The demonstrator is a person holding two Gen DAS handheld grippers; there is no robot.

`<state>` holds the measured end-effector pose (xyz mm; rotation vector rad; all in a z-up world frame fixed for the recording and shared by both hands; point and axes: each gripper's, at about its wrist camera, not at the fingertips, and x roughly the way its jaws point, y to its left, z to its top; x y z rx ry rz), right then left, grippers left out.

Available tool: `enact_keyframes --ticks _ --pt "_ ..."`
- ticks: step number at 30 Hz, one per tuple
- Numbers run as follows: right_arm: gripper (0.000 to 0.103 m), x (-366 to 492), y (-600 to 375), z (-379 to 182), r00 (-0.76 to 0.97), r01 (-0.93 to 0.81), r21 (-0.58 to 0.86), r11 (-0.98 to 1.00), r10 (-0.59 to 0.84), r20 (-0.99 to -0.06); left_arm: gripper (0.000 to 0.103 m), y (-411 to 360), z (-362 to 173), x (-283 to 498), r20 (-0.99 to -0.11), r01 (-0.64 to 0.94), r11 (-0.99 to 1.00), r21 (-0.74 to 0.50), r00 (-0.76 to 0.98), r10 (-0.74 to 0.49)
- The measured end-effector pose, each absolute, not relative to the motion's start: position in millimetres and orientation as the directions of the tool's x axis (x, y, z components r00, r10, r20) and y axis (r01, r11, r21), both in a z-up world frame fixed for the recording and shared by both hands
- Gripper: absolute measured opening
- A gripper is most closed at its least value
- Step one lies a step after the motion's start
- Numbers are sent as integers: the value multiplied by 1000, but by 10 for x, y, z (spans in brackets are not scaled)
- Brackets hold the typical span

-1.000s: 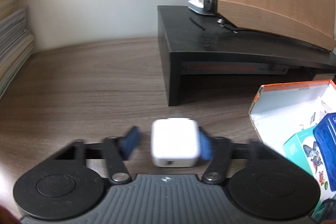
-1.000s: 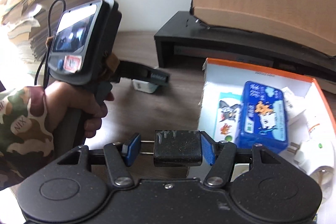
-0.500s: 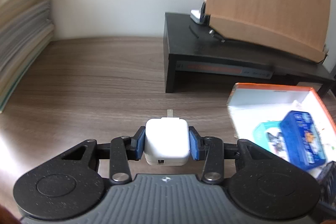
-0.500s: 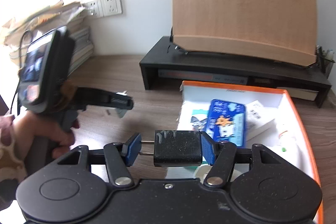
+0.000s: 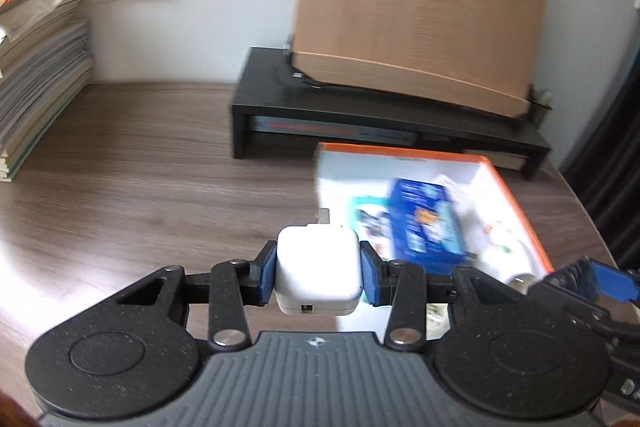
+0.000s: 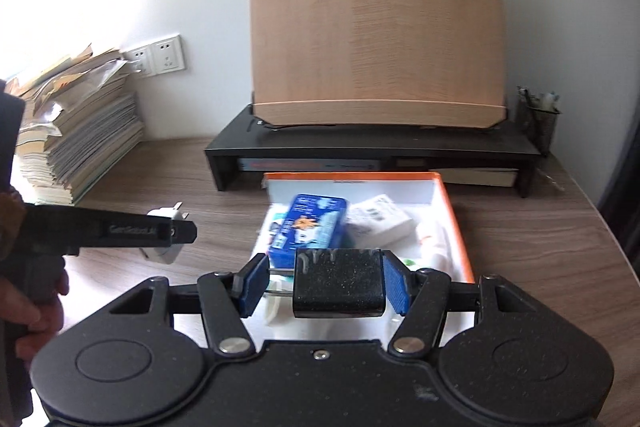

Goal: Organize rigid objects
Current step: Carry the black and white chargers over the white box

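Two jaws clamped, left gripper (image 5: 318,277) on white charger (image 5: 318,273), right gripper (image 6: 326,285) on black adapter (image 6: 338,283), over crowded orange box (image 6: 456,227).

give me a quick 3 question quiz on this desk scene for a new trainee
1. True or false: the left claw holds a white charger.
2. What does the right claw hold? A) black adapter B) blue tin C) nothing
3. Where is the blue tin lying?

Key
1. True.
2. A, the black adapter.
3. Inside the orange box, in front of the black desk riser.
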<state>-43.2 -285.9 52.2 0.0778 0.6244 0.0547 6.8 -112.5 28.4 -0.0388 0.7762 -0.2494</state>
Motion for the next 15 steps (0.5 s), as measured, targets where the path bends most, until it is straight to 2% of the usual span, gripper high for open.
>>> enact_keyframes --ticks 15 --pt "72 -729 -3493 517 827 32 114 993 38 -561 42 -1555 338 -313 -686 230 963 -137 680 -260"
